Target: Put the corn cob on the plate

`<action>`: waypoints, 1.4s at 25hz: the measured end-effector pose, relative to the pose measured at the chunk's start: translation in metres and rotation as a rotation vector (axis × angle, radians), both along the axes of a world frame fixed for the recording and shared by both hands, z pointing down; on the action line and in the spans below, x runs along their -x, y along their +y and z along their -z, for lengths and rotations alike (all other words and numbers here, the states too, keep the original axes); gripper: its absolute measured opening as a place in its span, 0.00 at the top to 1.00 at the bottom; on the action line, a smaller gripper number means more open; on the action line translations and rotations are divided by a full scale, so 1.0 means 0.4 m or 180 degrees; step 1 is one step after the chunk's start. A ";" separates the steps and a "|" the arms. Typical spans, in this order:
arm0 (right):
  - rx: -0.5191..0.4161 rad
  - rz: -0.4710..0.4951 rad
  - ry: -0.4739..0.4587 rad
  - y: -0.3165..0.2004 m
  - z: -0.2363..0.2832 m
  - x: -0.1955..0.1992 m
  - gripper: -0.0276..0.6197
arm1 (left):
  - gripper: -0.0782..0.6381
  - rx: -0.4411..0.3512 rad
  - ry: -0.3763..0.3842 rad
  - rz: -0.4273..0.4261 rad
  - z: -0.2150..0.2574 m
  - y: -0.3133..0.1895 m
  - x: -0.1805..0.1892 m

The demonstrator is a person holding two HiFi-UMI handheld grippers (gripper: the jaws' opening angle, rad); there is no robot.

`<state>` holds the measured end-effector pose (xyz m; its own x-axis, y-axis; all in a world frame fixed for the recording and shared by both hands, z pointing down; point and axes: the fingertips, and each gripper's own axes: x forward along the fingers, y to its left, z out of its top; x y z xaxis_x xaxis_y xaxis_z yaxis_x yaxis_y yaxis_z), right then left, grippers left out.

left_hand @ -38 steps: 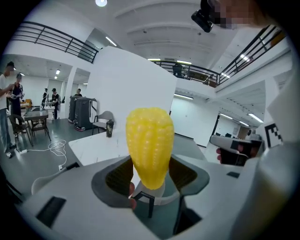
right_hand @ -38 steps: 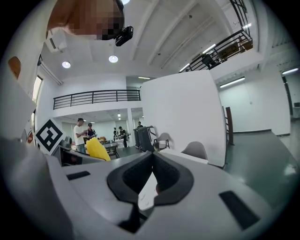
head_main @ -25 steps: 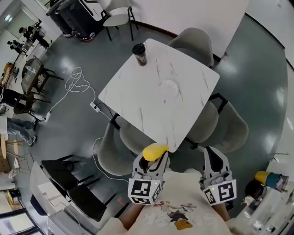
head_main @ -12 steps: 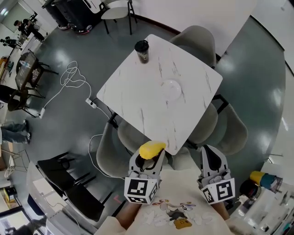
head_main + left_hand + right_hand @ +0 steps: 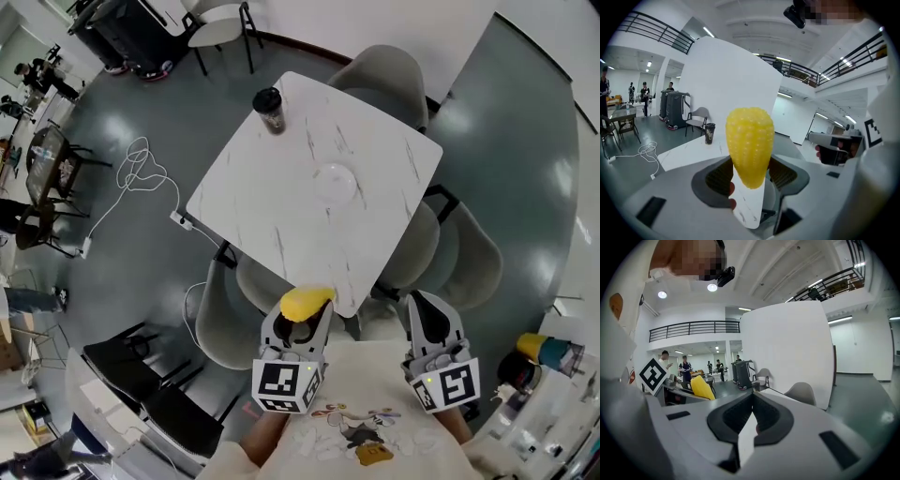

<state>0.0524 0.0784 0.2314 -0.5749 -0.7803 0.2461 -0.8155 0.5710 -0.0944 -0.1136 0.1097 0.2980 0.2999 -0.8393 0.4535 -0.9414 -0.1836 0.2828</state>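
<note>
on the table (image 5: 272,220) before you: plate (image 5: 335,182) central, cup (image 5: 269,111) at the far left corner; corn cob (image 5: 305,302) in your left tongs (image 5: 302,321).

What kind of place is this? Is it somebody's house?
Probably not a house. It looks like a big open hall, maybe an office lounge or cafe: a marble-look table with grey chairs around it, an upstairs balcony railing, and people standing far off.
</note>
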 end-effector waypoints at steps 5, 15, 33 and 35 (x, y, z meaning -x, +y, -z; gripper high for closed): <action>0.0026 -0.0079 0.0016 -0.004 -0.012 -0.030 0.95 | 0.55 0.0016 -0.0036 -0.0072 -0.008 -0.030 -0.013; 0.0028 0.0081 -0.0055 -0.119 -0.029 -0.058 0.95 | 0.55 0.0126 -0.0242 -0.0002 -0.046 -0.128 -0.031; 0.0264 0.0662 -0.0208 -0.307 -0.091 -0.034 0.95 | 0.55 0.0352 -0.0368 0.0184 -0.125 -0.322 -0.046; 0.0301 0.0686 -0.0207 -0.328 -0.104 -0.032 0.95 | 0.55 0.0377 -0.0346 0.0176 -0.134 -0.339 -0.051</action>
<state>0.0652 -0.0526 0.2732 -0.7428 -0.6131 0.2691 -0.6661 0.7174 -0.2042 -0.0934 -0.0257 0.3516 0.1986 -0.7920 0.5774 -0.9754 -0.1021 0.1954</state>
